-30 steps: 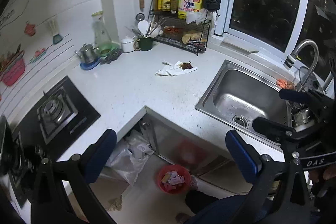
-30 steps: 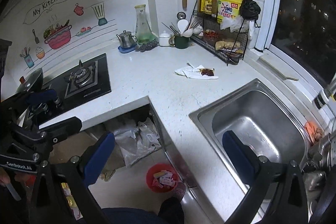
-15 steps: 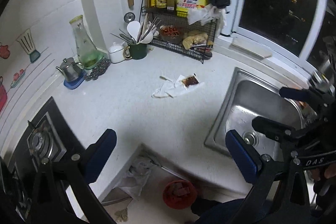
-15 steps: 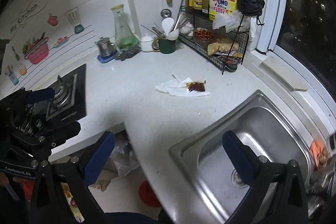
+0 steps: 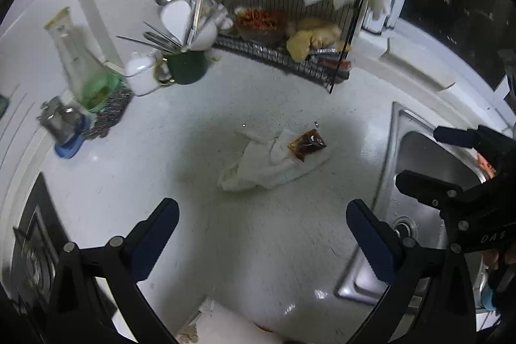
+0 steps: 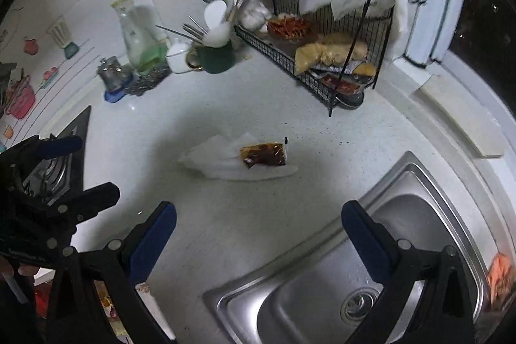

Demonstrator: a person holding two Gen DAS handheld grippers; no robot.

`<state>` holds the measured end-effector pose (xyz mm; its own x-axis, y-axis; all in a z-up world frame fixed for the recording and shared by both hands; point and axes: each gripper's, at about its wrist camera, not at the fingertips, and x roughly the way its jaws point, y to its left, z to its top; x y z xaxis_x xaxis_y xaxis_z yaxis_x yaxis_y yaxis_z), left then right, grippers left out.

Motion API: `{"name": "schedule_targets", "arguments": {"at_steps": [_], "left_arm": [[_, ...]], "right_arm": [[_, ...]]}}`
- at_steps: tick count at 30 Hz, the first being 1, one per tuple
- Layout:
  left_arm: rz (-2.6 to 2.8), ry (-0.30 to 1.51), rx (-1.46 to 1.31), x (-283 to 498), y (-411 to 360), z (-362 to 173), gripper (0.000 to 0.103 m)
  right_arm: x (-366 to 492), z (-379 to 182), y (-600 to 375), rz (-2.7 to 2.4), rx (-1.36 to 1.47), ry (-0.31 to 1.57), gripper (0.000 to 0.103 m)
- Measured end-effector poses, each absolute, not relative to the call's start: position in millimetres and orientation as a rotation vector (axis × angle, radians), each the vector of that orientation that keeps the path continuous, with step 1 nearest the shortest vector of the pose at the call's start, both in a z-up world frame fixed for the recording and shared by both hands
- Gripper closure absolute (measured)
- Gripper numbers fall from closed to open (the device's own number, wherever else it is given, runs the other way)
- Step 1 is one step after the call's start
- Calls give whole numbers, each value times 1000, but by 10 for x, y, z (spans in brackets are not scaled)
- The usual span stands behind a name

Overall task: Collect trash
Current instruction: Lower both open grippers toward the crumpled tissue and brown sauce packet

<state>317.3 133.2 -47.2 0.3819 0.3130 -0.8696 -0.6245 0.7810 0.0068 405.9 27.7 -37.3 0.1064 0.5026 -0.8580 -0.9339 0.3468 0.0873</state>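
Observation:
A crumpled white tissue (image 5: 267,166) lies on the white counter with a brown sauce packet (image 5: 306,144) on its right part. My left gripper (image 5: 261,234) hovers open just short of them, nothing between its blue-padded fingers. In the right wrist view the same tissue (image 6: 219,160) and packet (image 6: 262,154) lie ahead of my right gripper (image 6: 258,240), which is open and empty over the counter beside the sink. Each gripper shows at the edge of the other's view: the right gripper (image 5: 451,163) and the left gripper (image 6: 61,176).
A steel sink (image 6: 419,215) sits right of the trash. Behind the trash stand a black wire rack (image 5: 290,60) with bottles and food, a green mug (image 5: 188,70) of utensils and a glass carafe (image 5: 80,63). The gas stove (image 6: 61,163) is at the left.
Both grippers have moved forward and down toward the counter, so the tissue and packet are much nearer. The floor and red bin have dropped out of view.

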Motion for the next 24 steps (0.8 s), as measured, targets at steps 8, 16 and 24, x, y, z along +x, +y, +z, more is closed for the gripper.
{"name": "schedule_targets", "arguments": {"at_steps": [8, 16, 24], "left_arm": [[550, 1106, -385, 3621, 1838, -1149, 0], [528, 1190, -330, 3887, 2069, -1681, 2], [472, 1214, -333, 4015, 2122, -1943, 20]], "right_arm": [[4446, -910, 717, 1169, -620, 1032, 1], [4635, -1332, 955, 1218, -662, 1091, 1], [4761, -1488, 993, 1243, -697, 1108, 1]]}}
